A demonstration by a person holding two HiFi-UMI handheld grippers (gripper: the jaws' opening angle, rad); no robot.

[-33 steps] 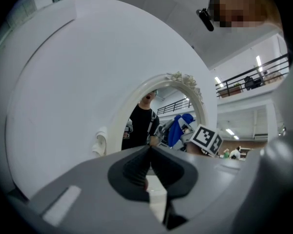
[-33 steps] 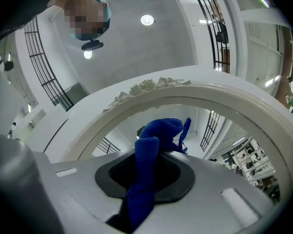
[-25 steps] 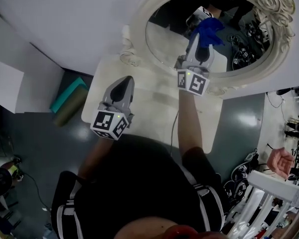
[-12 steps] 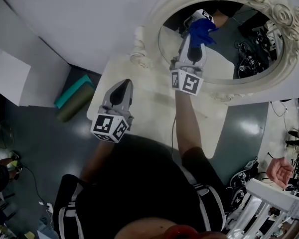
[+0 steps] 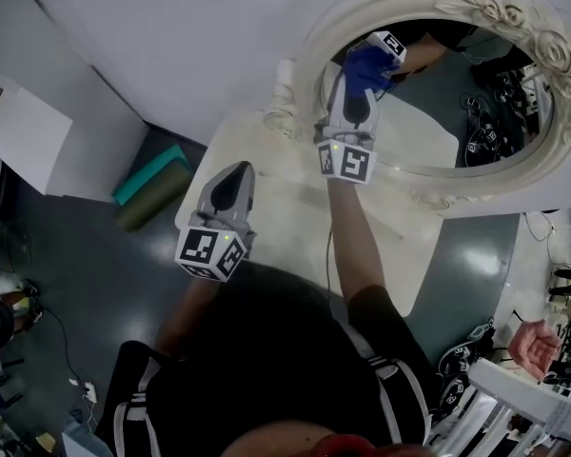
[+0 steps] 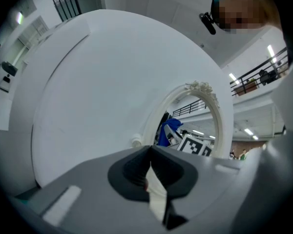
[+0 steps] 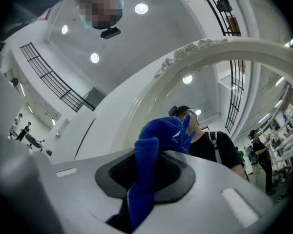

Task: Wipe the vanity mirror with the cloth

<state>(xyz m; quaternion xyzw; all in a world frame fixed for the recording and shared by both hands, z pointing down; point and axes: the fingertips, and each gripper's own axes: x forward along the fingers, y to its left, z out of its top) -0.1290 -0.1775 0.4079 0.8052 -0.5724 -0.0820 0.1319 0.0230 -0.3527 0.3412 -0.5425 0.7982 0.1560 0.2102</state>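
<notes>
The cloth (image 7: 154, 145), pinched between the jaws of the right gripper (image 5: 354, 86), is a blue, nubbly, fleecy weave, fully matt. The shell round those jaws is smooth light-grey plastic with a dull sheen, and the inner pads are dark and finely gridded. The left gripper (image 6: 151, 172) has the same grey plastic and dark ribbed pads. Ahead of the right jaws the mirror glass (image 5: 457, 112) is glossy and reflective. Its frame (image 5: 500, 12) is cream, moulded in raised roses, matt. Beneath the left jaws the desk (image 5: 266, 208) is pale and smooth. The floor (image 5: 95, 284) is dark with a soft shine.
</notes>
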